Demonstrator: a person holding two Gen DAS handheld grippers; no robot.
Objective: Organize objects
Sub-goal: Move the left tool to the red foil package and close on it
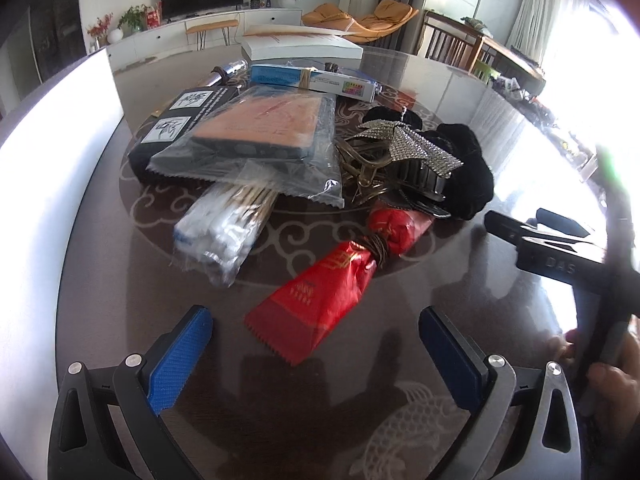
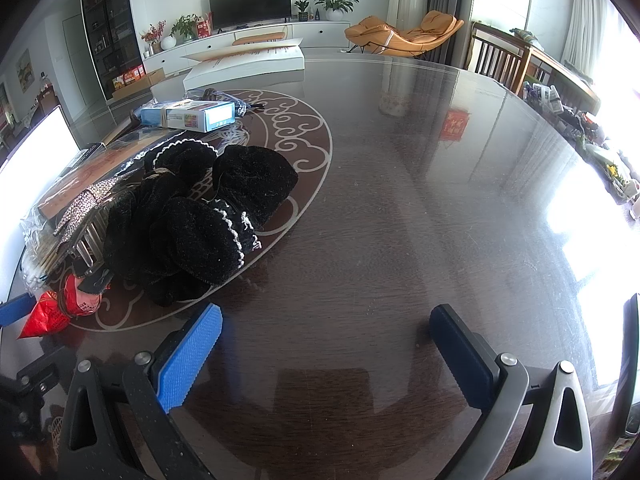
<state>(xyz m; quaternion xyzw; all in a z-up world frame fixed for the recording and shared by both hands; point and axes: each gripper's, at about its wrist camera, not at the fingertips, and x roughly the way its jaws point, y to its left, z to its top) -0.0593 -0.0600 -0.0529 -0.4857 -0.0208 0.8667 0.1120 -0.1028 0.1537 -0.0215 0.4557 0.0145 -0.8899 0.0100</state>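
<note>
- The left gripper (image 1: 316, 356), its blue-padded fingers spread wide and grasping nothing, hovered low over the dark glossy glass-topped table (image 1: 460, 288).
- Directly ahead of it lay a red foil sachet bound with a brown hair tie (image 1: 320, 300); its serrated end sat between the two pads, and its long axis ran away from the gripper and up to the right.
- Behind lay the rest of the pile: a clear bag of cotton swabs (image 1: 224, 228), a plastic-wrapped orange-faced flat box (image 1: 260, 128), a rhinestone bow hair claw (image 1: 412, 148) and a black velvet scrunchie (image 1: 464, 168), packed close together.
- The right gripper (image 2: 326, 354) was likewise released and empty, with the black velvet scrunchie (image 2: 208, 216) ahead to its left.
- By my judgement the left gripper was nearer the sachet; the right side of the table (image 2: 440, 180) lay bare and offered open room for sorting.
- The table's edge lay well beyond the clutter.
</note>
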